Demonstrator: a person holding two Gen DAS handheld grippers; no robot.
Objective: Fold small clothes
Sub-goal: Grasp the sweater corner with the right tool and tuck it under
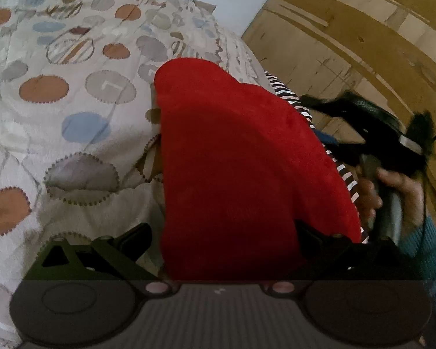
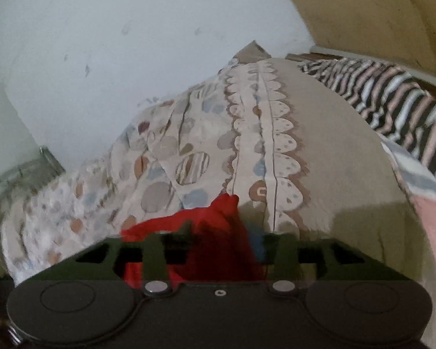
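both jaws parted — red cloth (image 1: 241, 168) bunched between each, on patterned bedspread (image 1: 58, 133).

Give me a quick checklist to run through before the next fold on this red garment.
1. Red garment lies between the left gripper fingers: ok.
2. Left fingers actually pinching the cloth: cannot tell, the fabric hides the pads.
3. Right gripper has red cloth between its fingers: ok, but the fingers stand apart and do not look clamped, so grip not ok.
4. Garment lying flat on the bedspread: not ok, it is bunched and lifted.
5. Striped cloth kept out of the fold: cannot tell, it lies right behind the red garment.
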